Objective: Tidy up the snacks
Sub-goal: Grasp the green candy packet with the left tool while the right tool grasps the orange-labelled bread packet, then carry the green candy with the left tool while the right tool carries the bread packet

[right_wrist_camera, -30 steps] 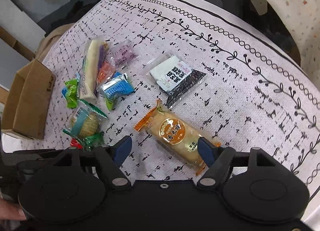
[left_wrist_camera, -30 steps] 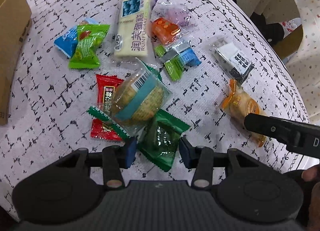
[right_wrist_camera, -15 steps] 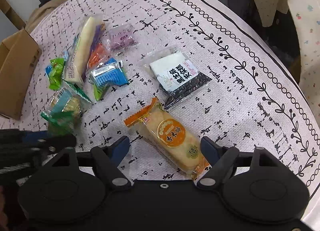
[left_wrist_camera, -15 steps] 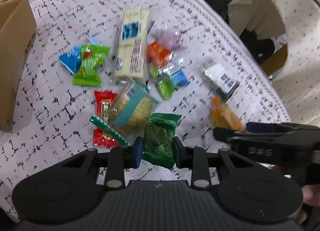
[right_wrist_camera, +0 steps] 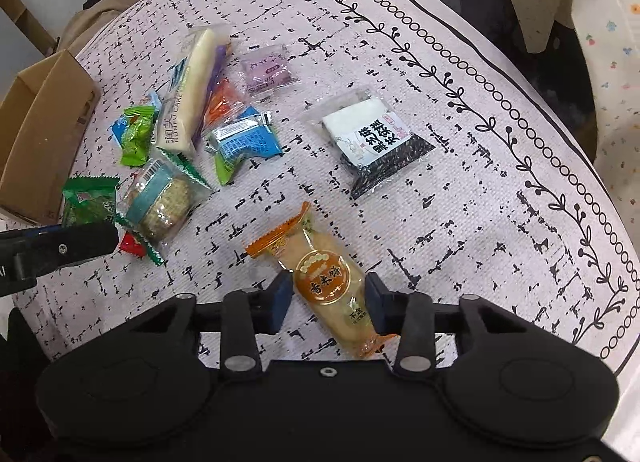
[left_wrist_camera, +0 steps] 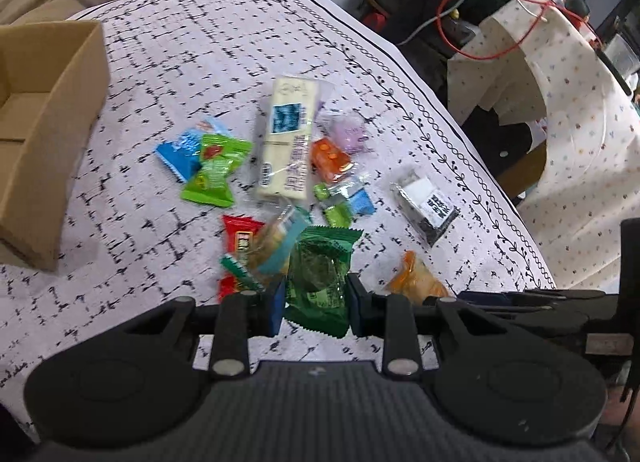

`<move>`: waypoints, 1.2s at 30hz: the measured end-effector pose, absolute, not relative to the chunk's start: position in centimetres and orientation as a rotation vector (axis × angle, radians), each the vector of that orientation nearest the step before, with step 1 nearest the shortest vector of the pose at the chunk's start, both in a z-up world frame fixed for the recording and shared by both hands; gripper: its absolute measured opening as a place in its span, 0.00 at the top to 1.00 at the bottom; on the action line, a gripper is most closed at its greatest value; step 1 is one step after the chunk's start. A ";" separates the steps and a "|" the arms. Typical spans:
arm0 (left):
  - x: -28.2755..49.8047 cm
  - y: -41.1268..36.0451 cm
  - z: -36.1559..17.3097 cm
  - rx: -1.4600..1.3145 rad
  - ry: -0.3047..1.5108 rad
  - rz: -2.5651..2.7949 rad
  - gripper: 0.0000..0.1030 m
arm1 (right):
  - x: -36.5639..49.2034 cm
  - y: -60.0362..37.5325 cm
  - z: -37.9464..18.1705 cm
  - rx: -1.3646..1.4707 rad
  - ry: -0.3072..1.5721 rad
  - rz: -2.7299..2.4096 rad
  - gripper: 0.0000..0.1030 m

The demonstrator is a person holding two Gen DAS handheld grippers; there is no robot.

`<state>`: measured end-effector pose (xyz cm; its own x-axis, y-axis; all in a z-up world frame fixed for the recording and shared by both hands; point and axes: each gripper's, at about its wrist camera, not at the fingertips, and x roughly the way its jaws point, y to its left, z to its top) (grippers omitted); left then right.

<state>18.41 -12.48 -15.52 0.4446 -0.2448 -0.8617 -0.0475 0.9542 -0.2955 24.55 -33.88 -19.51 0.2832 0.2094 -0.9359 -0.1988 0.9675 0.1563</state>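
A dark green snack packet (left_wrist_camera: 318, 276) is clamped between the pads of the left gripper (left_wrist_camera: 316, 308) and has been raised off the patterned tablecloth (left_wrist_camera: 192, 74), where a second ago it lay flat between open jaws. The jaws of the right gripper (right_wrist_camera: 326, 298) have just been closing around an orange-ended rice cracker packet (right_wrist_camera: 326, 282) near the table's front edge; the pads are seen at its sides, the packet not yet lifted. Two snacks are thus judged ready for sorting at once. An open cardboard box (left_wrist_camera: 44, 110) stands at the left edge, the likely destination. A loose heap remains mid-table: a long cream cake bar (left_wrist_camera: 288, 142), a clear-wrapped round biscuit (right_wrist_camera: 162, 202), a red packet (left_wrist_camera: 240, 234) and small sweets. A black-and-white seed packet (right_wrist_camera: 376, 142) lies apart toward the right edge. The heap lies between the right gripper and the box.
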 end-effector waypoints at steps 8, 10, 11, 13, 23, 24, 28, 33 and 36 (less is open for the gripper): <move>18.2 -11.5 -15.6 -0.315 1.104 -0.122 0.71 | 24.8 -32.7 -19.8 -0.058 1.281 0.249 0.33; 18.2 -11.3 -15.8 -0.311 1.105 -0.116 0.71 | 25.2 -32.6 -20.4 -0.073 1.304 0.245 0.33; 18.2 -11.3 -15.9 -0.305 1.107 -0.110 0.71 | 25.4 -32.7 -20.8 -0.076 1.318 0.237 0.33; 18.4 -11.1 -16.4 -0.309 1.122 -0.100 0.71 | 25.9 -32.7 -21.4 -0.082 1.337 0.224 0.33; 19.1 -10.7 -16.6 -0.293 1.117 -0.055 0.71 | 25.9 -31.6 -21.6 -0.150 1.341 0.264 0.55; 19.1 -10.6 -16.4 -0.287 1.111 -0.048 0.71 | 25.6 -31.5 -21.2 -0.162 1.328 0.259 0.55; 18.9 -10.4 -15.6 -0.284 1.084 -0.040 0.70 | 24.7 -31.1 -19.1 -0.170 1.266 0.271 0.55; 18.7 -9.9 -14.3 -0.279 1.036 -0.022 0.70 | 23.9 -30.8 -16.3 -0.140 1.207 0.276 0.55; 18.5 -9.4 -13.2 -0.275 0.991 0.002 0.70 | 24.1 -30.2 -14.7 -0.130 1.175 0.278 0.55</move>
